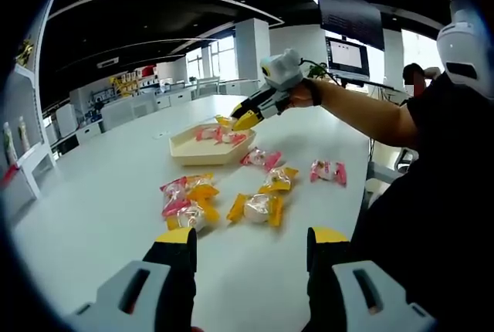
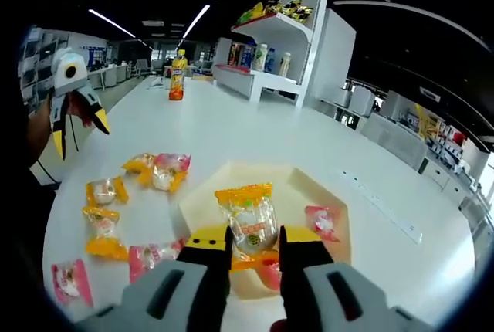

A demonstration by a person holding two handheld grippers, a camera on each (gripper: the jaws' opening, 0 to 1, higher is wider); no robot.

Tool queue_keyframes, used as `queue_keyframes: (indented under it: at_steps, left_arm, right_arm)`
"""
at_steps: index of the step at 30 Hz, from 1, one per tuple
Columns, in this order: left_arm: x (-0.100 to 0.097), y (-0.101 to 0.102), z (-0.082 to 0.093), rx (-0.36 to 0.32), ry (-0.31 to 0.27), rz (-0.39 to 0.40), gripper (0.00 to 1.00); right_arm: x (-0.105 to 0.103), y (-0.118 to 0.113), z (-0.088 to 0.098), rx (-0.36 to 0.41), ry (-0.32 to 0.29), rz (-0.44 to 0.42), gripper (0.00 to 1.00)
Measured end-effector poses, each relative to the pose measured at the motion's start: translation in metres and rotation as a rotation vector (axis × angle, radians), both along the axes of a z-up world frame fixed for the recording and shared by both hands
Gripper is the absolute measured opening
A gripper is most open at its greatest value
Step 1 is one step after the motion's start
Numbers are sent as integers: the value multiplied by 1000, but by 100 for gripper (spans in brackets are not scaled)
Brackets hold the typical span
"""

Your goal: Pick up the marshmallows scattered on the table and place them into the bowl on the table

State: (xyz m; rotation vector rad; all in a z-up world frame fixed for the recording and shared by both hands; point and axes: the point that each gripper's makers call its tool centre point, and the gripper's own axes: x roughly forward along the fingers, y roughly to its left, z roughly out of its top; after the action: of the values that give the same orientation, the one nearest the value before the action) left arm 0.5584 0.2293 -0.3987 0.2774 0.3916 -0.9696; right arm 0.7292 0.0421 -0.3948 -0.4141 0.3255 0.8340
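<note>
Left gripper view: left gripper (image 1: 252,241) low over the white table (image 1: 100,193), jaws spread wide, nothing between them. Just beyond the tips, a cluster of wrapped marshmallows: a pink and yellow pile (image 1: 187,197) on the left, a yellow-wrapped one (image 1: 257,208) beside it, another yellow one (image 1: 279,180) behind, then a pink one (image 1: 262,158) near the bowl and a pink one (image 1: 328,171) off to the right. Farther back, cream bowl (image 1: 202,149) with pink-wrapped sweets inside. Right gripper (image 1: 245,121) reaching in from the right, tips over the bowl's far rim.

Right gripper view: left gripper (image 2: 79,133) hanging at the left edge, fingers apart. Loose sweets on the table left of the bowl (image 2: 309,193). Right gripper (image 2: 253,241) clamped on a yellow-wrapped marshmallow (image 2: 248,221), held directly over the bowl. Pink-wrapped marshmallow (image 2: 323,220) lying inside the bowl at right. Orange bottle (image 2: 177,77) standing far back on the table.
</note>
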Motion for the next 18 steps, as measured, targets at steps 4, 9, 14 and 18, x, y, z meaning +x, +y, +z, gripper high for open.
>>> queue_keyframes:
  at_steps: [4,9,14,18]
  left_arm:
    - [1,1,-1,2,2,2,57]
    - [3,0,4,-8,-3,9,57]
    - [3,5,6,-10,-11,17,57]
    - [5,10,5,-8,-10,38,57]
  right_arm:
    - [2,0,-3,-4,28,1,24]
    - [3,2,-5,21,58,-12,37]
    - [4,-1,15,187,86,-24,56]
    - [6,-16,16,195,84,-85,53]
